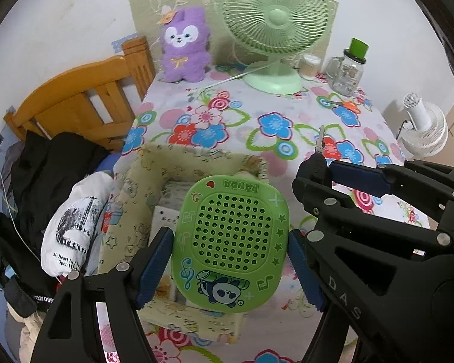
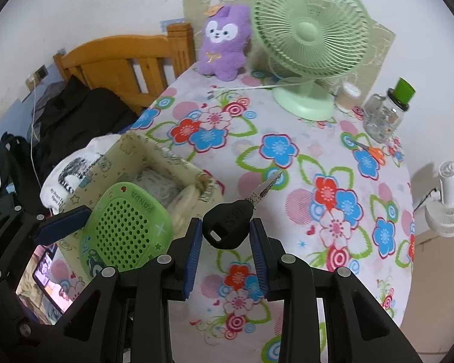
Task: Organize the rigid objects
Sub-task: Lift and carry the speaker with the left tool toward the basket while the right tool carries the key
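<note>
Both grippers are carrying items: the left gripper [image 1: 230,260] is clamping the green panda case [image 1: 230,242] above the fabric basket [image 1: 154,163], the right gripper [image 2: 225,239] is pinching the black key [image 2: 227,227] beside it; releasing into the basket looks next.

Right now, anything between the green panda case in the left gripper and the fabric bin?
Nothing visible. The left gripper holds the green panda case right over the open fabric bin. The bin already holds some items, but its mouth looks clear. The right gripper, clamping a key, sits off to the side.
</note>
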Available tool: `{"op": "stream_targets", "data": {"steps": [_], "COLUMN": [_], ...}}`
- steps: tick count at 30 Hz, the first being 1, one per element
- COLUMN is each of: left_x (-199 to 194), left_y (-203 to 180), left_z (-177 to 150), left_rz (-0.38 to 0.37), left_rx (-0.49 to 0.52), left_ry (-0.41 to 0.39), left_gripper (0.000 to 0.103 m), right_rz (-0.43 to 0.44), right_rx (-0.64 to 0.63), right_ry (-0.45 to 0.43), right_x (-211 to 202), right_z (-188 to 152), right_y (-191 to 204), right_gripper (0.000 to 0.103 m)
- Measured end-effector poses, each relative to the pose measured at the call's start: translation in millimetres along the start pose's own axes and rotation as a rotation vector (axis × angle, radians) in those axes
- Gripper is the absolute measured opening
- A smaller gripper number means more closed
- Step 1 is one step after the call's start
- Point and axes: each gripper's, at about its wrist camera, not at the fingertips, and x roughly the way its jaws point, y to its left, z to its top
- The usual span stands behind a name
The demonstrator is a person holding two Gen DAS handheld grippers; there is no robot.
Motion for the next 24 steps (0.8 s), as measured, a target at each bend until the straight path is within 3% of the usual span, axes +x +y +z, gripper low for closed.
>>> {"op": "stream_targets", "data": {"steps": [24], "left_x": [39], "left_y": [63], "left_z": [-8], "left_rz": [0.043], "left_rx": [-0.071], "left_ry": [0.076], "left_gripper": [0.078], "right_rz": [0.044], "right_rx": [-0.118], "right_ry": [0.079], "right_x": [59], "right_z": [22], "right_y": [54], "right_gripper": [0.035]}}
